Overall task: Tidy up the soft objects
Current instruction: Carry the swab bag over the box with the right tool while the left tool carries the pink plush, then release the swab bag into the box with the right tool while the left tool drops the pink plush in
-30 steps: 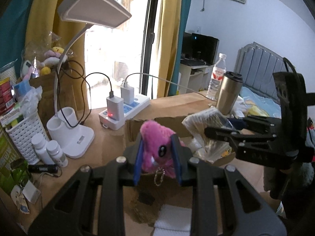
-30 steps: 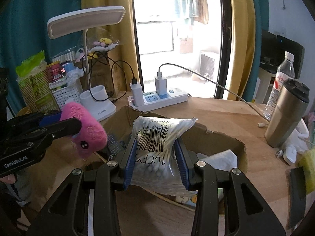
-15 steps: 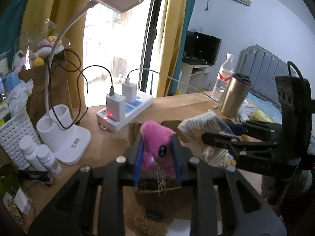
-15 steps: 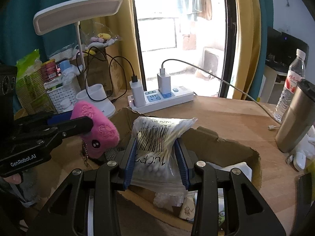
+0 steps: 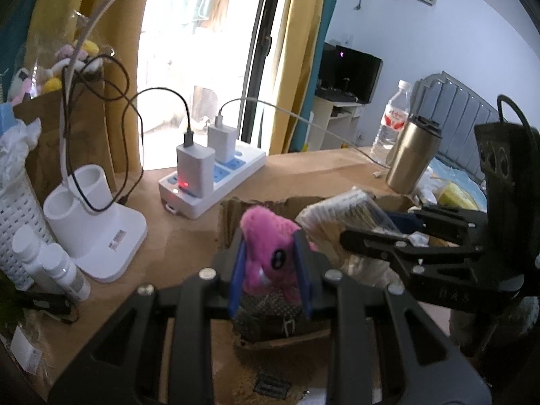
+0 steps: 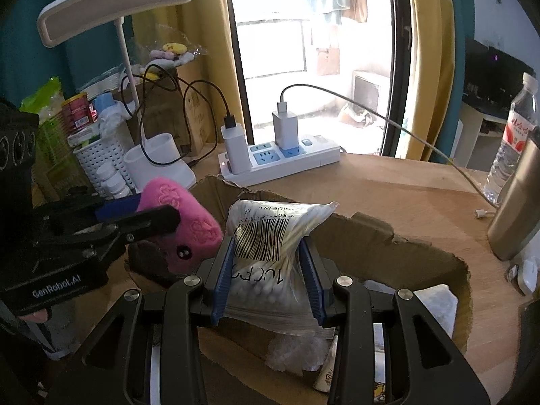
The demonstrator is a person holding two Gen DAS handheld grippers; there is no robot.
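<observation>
My left gripper (image 5: pixel 269 271) is shut on a pink plush toy (image 5: pixel 270 253) and holds it low over the left end of an open cardboard box (image 6: pixel 371 236). The toy also shows in the right wrist view (image 6: pixel 184 229). My right gripper (image 6: pixel 266 276) is shut on a clear bag of cotton swabs (image 6: pixel 270 256) with a barcode, held over the same box. That bag shows in the left wrist view (image 5: pixel 341 216), just right of the toy. White paper and other soft items lie inside the box.
A white power strip (image 6: pixel 280 162) with chargers and cables lies behind the box. A white desk lamp base (image 5: pixel 98 229), a white basket (image 5: pixel 17 222) and small bottles stand left. A steel tumbler (image 5: pixel 411 158) and water bottle (image 5: pixel 393 121) stand right.
Both grippers have moved forward and lower toward the box, each still holding its item. The pink toy now sits down at the box's left rim.
</observation>
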